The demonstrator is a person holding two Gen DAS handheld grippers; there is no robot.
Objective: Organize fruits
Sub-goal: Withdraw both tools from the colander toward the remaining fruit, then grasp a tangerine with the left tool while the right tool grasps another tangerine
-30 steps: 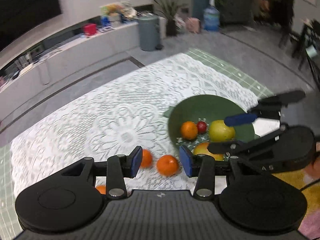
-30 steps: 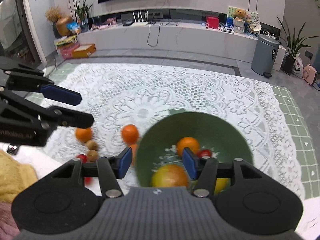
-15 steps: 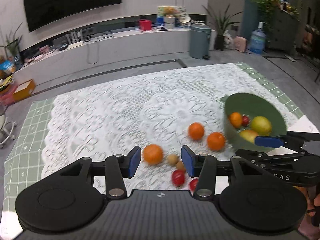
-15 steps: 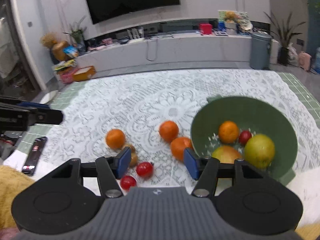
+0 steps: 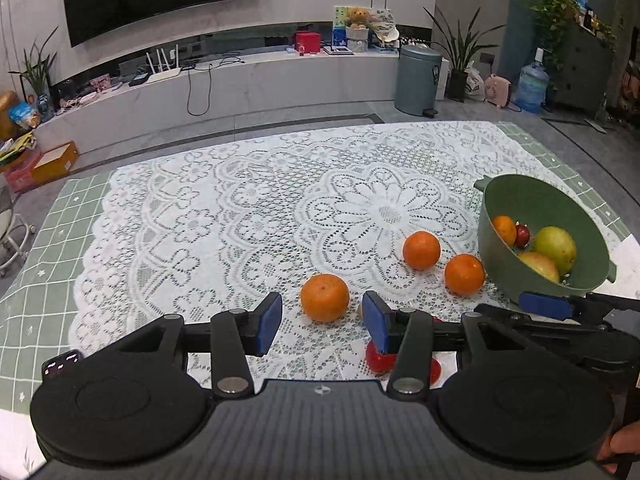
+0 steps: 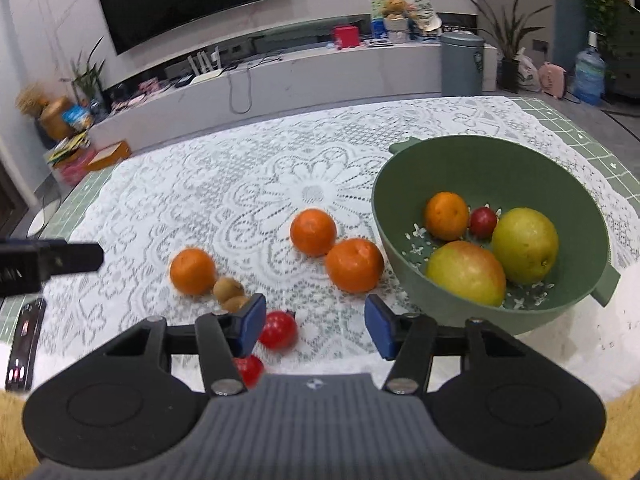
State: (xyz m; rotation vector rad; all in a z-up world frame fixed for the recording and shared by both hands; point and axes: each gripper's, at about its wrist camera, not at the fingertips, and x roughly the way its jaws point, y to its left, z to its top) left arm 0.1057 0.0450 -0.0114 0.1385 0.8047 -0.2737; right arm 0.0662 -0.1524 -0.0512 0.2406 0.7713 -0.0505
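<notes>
- Hovering low over the lace tablecloth [image 5: 248, 208], left wrist view: left gripper [image 5: 322, 322] spread wide, empty, one loose orange [image 5: 325, 297] lying just ahead between its pads. Green colander bowl [image 5: 500, 248] stood at far right, with the right gripper's blue pad beside it.
- Right wrist view: right gripper [image 6: 316, 322] likewise wide, gripping nothing. The bowl [image 6: 400, 184] held an orange, a small red fruit, and two yellow-green fruits; three oranges, two brown fruits [image 6: 230, 294] and two red fruits [image 6: 278, 330] lay loose outside.
</notes>
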